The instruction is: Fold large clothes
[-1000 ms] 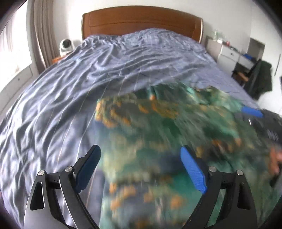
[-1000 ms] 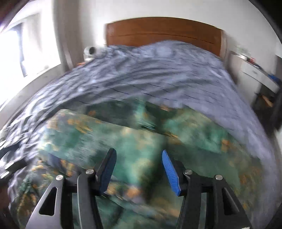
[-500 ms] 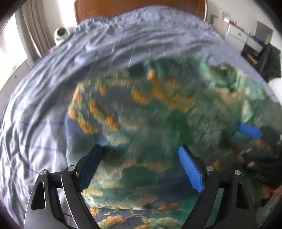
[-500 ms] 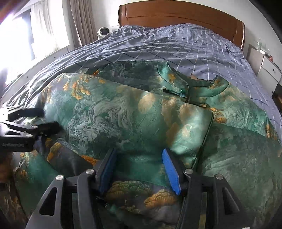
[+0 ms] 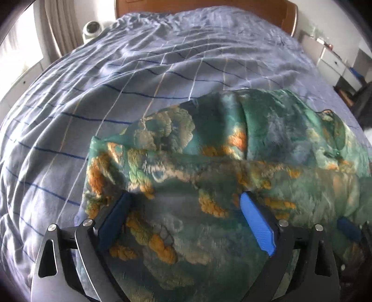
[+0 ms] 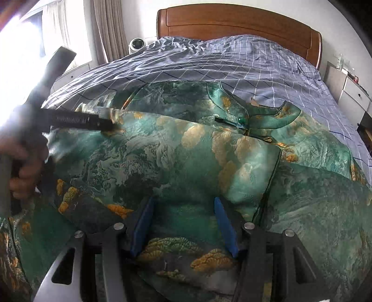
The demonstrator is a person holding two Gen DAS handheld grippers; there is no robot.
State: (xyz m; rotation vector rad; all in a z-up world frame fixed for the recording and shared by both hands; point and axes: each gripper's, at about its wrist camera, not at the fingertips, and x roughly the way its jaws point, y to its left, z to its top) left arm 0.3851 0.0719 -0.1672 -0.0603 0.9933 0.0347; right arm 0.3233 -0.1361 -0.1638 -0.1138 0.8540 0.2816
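Note:
A large green garment (image 6: 190, 158) with orange and cream cloud patterns lies folded over itself on the bed; its collar (image 6: 246, 116) points toward the headboard. It also fills the lower half of the left wrist view (image 5: 220, 167). My left gripper (image 5: 186, 206) is open just above the garment's left folded edge, holding nothing. My right gripper (image 6: 183, 209) is open, its blue pads resting over the near fold. The left gripper's black body (image 6: 69, 120) and the hand holding it show at the left of the right wrist view.
The bed has a blue-grey checked cover (image 5: 139, 76) and a wooden headboard (image 6: 237, 21). A small white fan (image 6: 137, 44) stands at the bed's far left by the curtain. White drawers (image 6: 348, 93) stand along the right side.
A layer of the garment has come to rest folded over the body. My left gripper has drawn back toward the garment's left edge. The right gripper has stayed almost still.

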